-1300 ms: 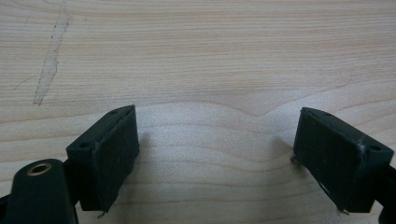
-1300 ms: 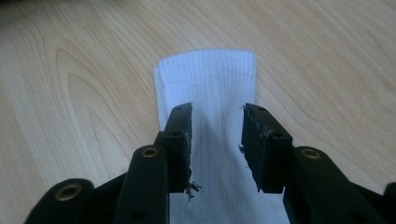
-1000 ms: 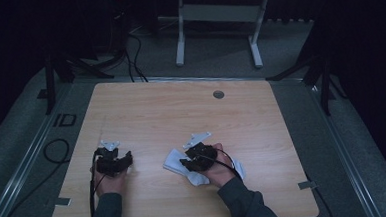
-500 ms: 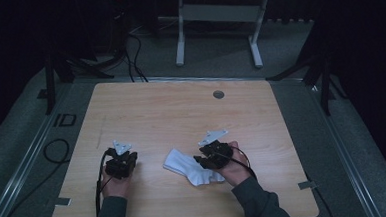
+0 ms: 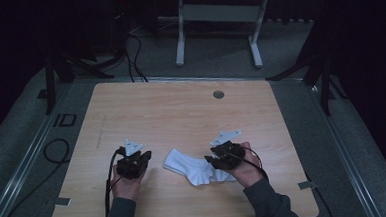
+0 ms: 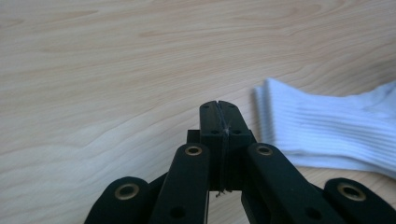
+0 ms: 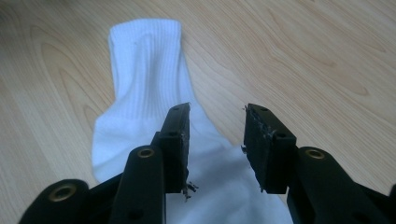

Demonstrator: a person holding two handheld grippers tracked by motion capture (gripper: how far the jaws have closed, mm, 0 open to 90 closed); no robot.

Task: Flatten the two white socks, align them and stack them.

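Your right gripper (image 7: 217,140) has its fingers (image 7: 177,140) parted with nothing between them; they hover over the white sock (image 7: 144,84), whose ribbed cuff stretches away ahead of the left fingertip and whose wider part lies beneath both. Your left gripper (image 6: 218,119) has its fingers pressed fully together, holding nothing, over bare desk (image 6: 93,70); the sock (image 6: 327,130) lies just off to the right of those fingertips, cuff end nearest, not touching them.
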